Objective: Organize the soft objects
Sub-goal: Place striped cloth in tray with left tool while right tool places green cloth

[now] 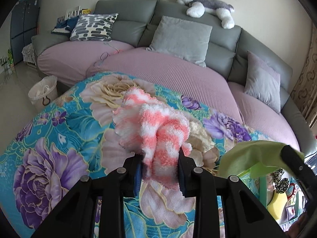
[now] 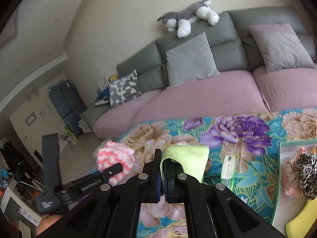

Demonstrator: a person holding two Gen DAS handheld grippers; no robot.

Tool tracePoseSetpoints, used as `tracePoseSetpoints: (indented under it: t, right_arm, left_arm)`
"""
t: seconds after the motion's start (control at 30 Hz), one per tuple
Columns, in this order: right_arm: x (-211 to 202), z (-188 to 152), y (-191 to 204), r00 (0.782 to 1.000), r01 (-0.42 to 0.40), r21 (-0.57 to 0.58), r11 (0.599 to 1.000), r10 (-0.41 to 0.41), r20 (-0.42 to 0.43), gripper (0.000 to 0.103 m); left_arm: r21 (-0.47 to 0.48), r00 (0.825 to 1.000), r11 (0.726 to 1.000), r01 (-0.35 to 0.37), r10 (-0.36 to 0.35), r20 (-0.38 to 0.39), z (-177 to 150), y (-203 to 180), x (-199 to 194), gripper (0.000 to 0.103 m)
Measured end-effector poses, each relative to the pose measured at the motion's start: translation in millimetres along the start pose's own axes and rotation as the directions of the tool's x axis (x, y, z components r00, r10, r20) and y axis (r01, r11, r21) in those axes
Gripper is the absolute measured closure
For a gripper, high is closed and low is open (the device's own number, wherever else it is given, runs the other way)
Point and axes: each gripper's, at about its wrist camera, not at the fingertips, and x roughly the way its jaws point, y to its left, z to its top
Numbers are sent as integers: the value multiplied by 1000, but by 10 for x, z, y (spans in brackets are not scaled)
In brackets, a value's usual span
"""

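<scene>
Left gripper [image 1: 160, 170]: fingers part-closed, clamped on a fluffy pink-and-white striped fleece cloth [image 1: 156, 130]. The cloth bunches between the pads and droops forward, clear of the surface. Probably lifted so it can be sorted without dragging.

Right gripper [image 2: 162, 175]: fingers closed nearly flat on one thin edge of a lime-green microfibre cloth [image 2: 188, 158]. The free part hangs over the right finger. A pinch at the hem suits so thin a fabric.

Both cloths hang above the turquoise floral quilted cover [image 1: 59, 123] on the tabletop, toward its near edge. At the cover's right edge sits a mint-green open tray [image 2: 279, 170] already holding a leopard-print fabric piece [image 2: 307, 170], a pale pink ruffled piece and a yellow sponge; likely the destination. A green-and-white tube [image 2: 227, 168] lies just beside the tray.

Beyond: a grey sofa with pink seat covers [image 1: 178, 71], and a grey-and-white plush dog [image 1: 206, 6] on its backrest.

Writing: white lettering on the left gripper's body, seen from the right wrist; it appears to read "GenRobot.AI", not certain.
</scene>
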Motion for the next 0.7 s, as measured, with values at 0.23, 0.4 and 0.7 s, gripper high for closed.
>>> tracePoseSetpoints:
  t: [0.23, 0.4, 0.7]
  right_arm:
    - [-223, 75, 54, 999, -18, -4, 1000, 18, 50, 101]
    - [-402, 113, 23, 996, -10, 5, 1000, 10, 86, 101]
    - [-932, 197, -224, 977, 88, 52, 995, -96, 189, 101]
  left_arm:
    - [8, 999, 1000, 26, -26, 34, 33, -48, -134, 72]
    - [39, 997, 998, 50, -52, 54, 45, -179, -226, 72]
    - [94, 980, 978, 188, -193, 46, -5, -605, -328, 72]
